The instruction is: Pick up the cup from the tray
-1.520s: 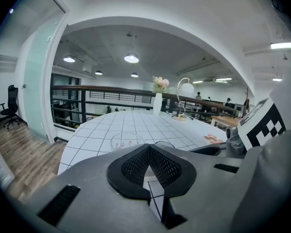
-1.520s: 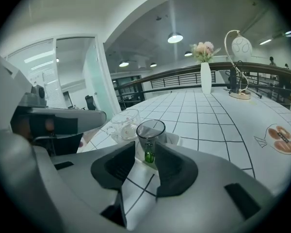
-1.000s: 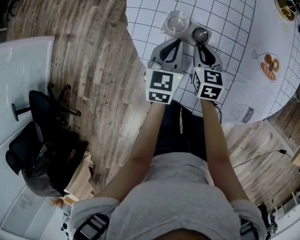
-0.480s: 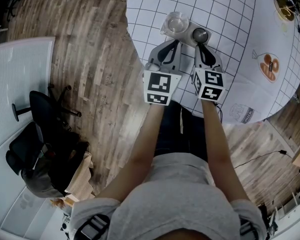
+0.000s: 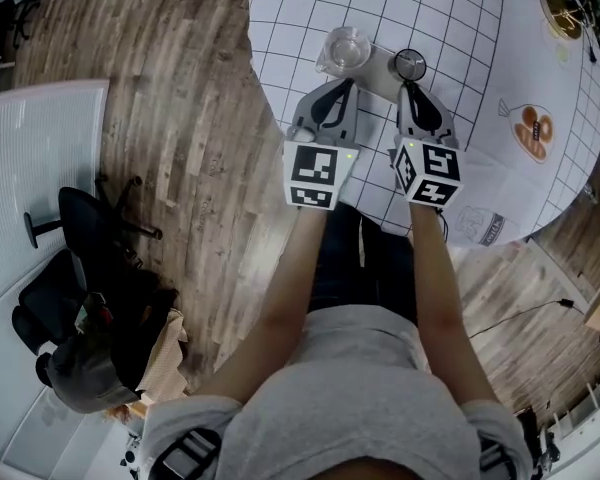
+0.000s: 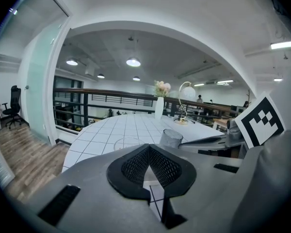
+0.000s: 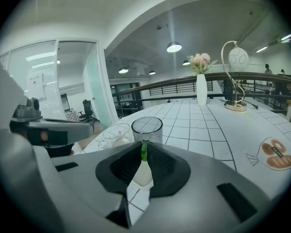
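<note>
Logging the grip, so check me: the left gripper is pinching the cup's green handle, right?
Wrong side: the right gripper is pinching the cup's green handle, as the right gripper view shows. The left gripper is shut on nothing.

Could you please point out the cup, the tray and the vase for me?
cup (image 7: 147, 134), right gripper view, on its glass side.
tray (image 7: 114, 133), right gripper view, on its clear rim.
vase (image 7: 201, 89), right gripper view, on its white body.
</note>
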Demonstrator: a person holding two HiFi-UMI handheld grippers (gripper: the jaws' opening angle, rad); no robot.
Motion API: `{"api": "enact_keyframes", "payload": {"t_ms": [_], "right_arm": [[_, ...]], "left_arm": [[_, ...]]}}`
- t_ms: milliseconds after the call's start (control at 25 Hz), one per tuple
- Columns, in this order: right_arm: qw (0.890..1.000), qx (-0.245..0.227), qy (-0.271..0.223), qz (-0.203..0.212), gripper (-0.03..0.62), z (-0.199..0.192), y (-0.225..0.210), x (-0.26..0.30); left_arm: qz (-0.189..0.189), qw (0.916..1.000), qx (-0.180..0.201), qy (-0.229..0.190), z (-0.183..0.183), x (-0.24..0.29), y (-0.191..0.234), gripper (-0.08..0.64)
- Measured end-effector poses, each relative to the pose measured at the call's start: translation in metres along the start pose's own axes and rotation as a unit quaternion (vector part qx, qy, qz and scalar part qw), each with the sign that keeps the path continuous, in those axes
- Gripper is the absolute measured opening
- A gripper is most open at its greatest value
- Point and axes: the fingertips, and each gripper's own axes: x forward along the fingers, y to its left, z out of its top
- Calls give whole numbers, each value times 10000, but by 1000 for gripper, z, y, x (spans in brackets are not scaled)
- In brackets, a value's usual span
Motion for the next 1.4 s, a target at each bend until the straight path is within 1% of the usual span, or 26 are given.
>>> {"api": "enact_keyframes", "payload": {"t_ms": [200,400,560,720,1080,1400], "right_arm": [[9994,106,-110,-315,38,8,-33,-11],[9975,249,-4,-656,38,-1,-69,-19],[9960,333,83,-830,38,-9,-88,-21],[9953,356,253,-861,38,-20,-96,-15],[9942,330,661,-781,38,-44,-98,0],[9939,124,778,-771,38,-55,-95,1]], "left_arm": [[-38,10000,37,-56,5,-1,-5,8],[-71,9999,77,-55,7,-3,-9,8],[-80,9999,89,-29,5,-4,-9,8],[-76,9999,85,10,2,-3,-8,8],[-93,9999,105,66,-2,-2,-8,8],[-87,9999,59,91,-5,-2,-10,8]]}}
